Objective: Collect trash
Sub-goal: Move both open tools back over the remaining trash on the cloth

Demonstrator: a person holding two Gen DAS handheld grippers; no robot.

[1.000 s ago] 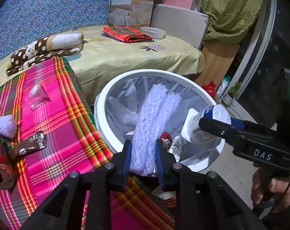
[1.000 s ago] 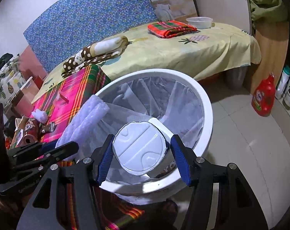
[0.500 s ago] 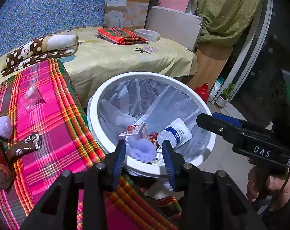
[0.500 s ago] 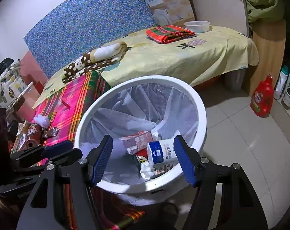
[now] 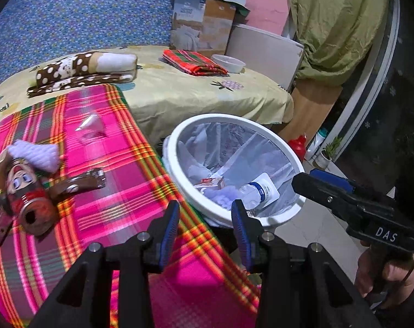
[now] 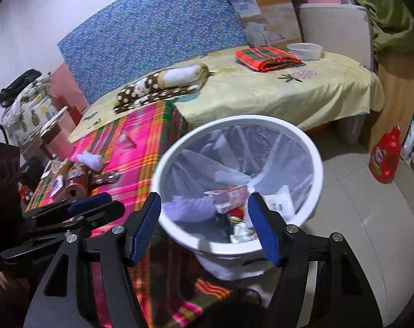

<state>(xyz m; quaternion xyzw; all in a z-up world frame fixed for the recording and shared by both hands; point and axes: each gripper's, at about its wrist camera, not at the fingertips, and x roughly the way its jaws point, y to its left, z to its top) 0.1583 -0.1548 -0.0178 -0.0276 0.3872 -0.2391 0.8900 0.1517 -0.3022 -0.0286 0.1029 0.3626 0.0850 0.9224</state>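
A white bin with a clear liner stands beside the pink plaid cloth. Inside it lie white foam netting, a white bottle with a blue label and a small carton. My left gripper hangs open over the bin's near rim, nothing between its fingers. My right gripper is open above the bin, also holding nothing. On the cloth lie a crushed can, a brown wrapper, a white foam piece and clear plastic.
A yellow-covered bed behind carries a dotted folded blanket, a red plaid cloth and a bowl. A cardboard box stands at the back. A red jug sits on the tiled floor.
The left gripper let go of the foam netting and the right let go of the white bottle; both now lie in the bin. Both grippers have drawn back and up.
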